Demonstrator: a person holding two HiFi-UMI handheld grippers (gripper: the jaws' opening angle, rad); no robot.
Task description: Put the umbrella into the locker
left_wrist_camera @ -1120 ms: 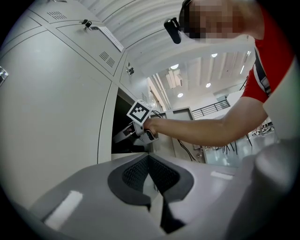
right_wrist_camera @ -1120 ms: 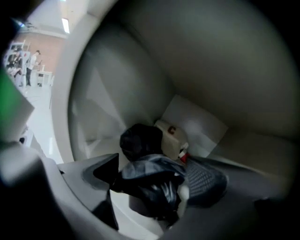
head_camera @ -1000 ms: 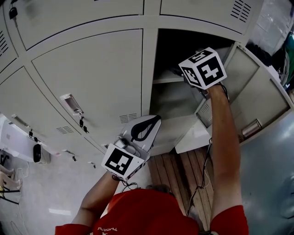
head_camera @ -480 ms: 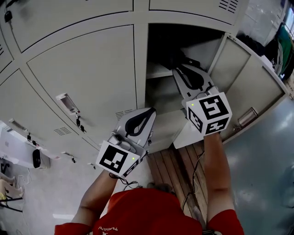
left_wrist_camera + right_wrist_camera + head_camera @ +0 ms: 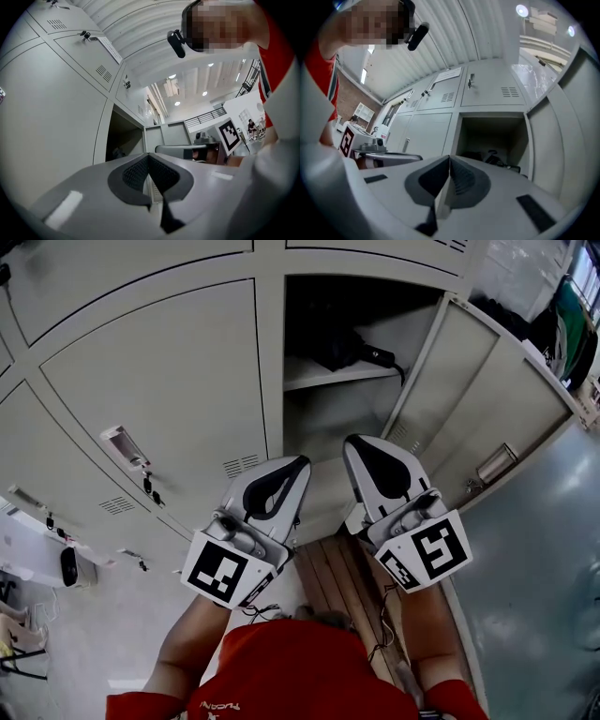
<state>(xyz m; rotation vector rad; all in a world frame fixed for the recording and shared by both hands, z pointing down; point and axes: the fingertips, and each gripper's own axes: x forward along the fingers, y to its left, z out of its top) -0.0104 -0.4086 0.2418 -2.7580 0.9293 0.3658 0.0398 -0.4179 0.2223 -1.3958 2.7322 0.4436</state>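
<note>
You're at the tail end of the job, by the look of it: the umbrella [image 5: 349, 345] already lies on the shelf [image 5: 328, 378] in the upper part of the open locker [image 5: 323, 423], a dark folded bundle resting flat. Its long axis seems to run across the locker, side to side, with what looks like the handle end pointing toward the door side, though the shadow hides the far end. Your right gripper [image 5: 352, 440] sits outside the locker, just in front of its lower half. Its jaws have just been closing and now meet with nothing between them. Your left gripper [image 5: 301, 461] hangs beside it, in front of the locker's left edge, also pinched together and empty. The door [image 5: 487, 399] stands swung out on the locker's right. What's left, I'd judge, is only to shut it: bring the right gripper round behind the door's free edge and push it toward the locker, keeping both grippers out of the opening.
</note>
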